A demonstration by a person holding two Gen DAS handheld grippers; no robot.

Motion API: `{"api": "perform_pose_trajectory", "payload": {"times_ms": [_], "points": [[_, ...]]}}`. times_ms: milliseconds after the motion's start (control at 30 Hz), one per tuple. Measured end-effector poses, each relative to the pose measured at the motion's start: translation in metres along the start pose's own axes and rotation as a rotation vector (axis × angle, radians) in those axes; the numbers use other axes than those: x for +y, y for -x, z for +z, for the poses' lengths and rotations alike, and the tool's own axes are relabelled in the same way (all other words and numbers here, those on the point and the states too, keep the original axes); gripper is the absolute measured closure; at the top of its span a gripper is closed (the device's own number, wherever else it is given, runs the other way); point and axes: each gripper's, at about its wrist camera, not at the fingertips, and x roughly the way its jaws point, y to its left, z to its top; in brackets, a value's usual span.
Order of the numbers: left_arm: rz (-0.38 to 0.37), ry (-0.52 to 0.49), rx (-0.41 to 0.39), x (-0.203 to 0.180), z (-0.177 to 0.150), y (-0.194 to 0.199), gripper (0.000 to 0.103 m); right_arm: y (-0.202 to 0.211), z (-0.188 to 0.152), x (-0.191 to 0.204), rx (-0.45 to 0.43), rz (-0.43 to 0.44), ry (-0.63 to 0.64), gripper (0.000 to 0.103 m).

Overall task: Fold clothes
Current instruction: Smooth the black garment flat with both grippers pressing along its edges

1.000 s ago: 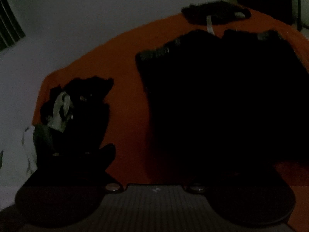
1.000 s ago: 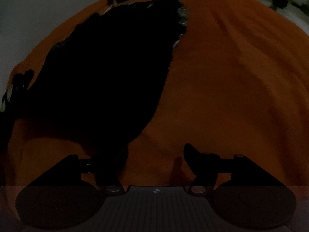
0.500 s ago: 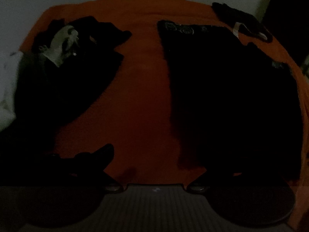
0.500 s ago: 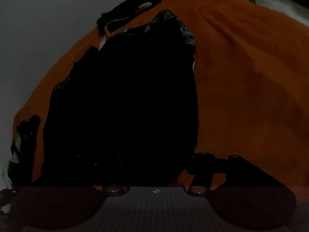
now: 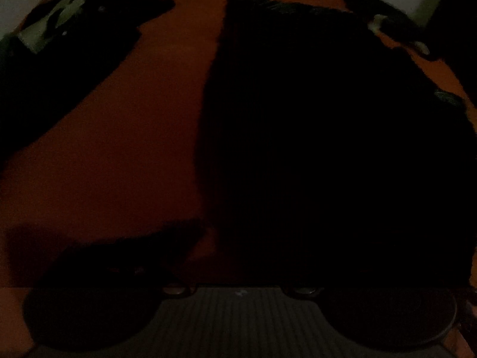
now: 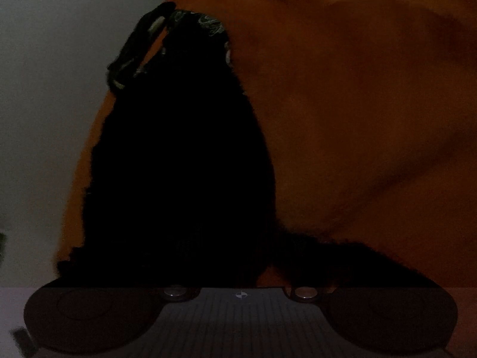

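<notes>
Black garment (image 5: 328, 137) lies spread flat on orange cloth (image 5: 143, 125), a broad soft slab w/ fuzzy, ragged-looking edges; too dark to read folds. Faint pale swirl print shows on its far hem (image 6: 208, 25) in the right view. In the left view it fills the right half of the cloth, near edge running down to the left claw (image 5: 241, 256). In the right view it's a tall dark cone (image 6: 179, 164) on the cloth's left side, base down at the right claw (image 6: 241, 268).

Left claw: left finger (image 5: 167, 244) visible as a dark wedge just beside the garment's near-left corner; right finger lost in the black. Can't tell if clenched or released.

Right claw: fingers merge w/ garment and shadow; state can't be told.

Far-left corner: second dark crumpled heap (image 5: 74, 38) w/ a pale patch. Far-right: small dark item (image 5: 384, 21) w/ whitish tabs, apart from the garment. Cloth is smooth w/ soft creases (image 6: 372, 104). Pale wall (image 6: 53, 89) behind.
</notes>
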Motion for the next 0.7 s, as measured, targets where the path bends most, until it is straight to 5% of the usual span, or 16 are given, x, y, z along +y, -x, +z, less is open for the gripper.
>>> {"api": "perform_pose_trajectory", "payload": {"times_ms": [233, 300, 367, 467, 567, 600, 700], "points": [[-0.102, 0.105, -0.099, 0.012, -0.001, 0.046, 0.091, 0.041, 0.016, 0.009, -0.064, 0.086, -0.039, 0.098], [-0.116, 0.120, -0.104, 0.018, -0.005, 0.059, 0.091, 0.062, 0.015, 0.017, -0.104, 0.050, 0.010, 0.100], [-0.066, 0.118, -0.062, 0.017, -0.012, 0.056, 0.091, 0.084, 0.009, 0.017, -0.162, -0.019, 0.004, 0.103], [0.024, 0.107, 0.050, 0.019, -0.026, 0.037, 0.088, 0.070, 0.002, 0.008, -0.088, -0.092, 0.024, 0.103], [0.045, 0.134, 0.058, 0.027, -0.036, 0.028, 0.075, 0.062, 0.007, 0.001, -0.081, -0.114, 0.013, 0.103], [0.058, 0.148, 0.055, 0.030, -0.036, 0.029, 0.059, 0.063, 0.009, 0.003, -0.090, -0.117, 0.021, 0.101], [0.075, 0.170, 0.047, 0.040, -0.030, 0.034, 0.046, 0.068, 0.011, 0.004, -0.122, -0.133, 0.060, 0.076]]}}
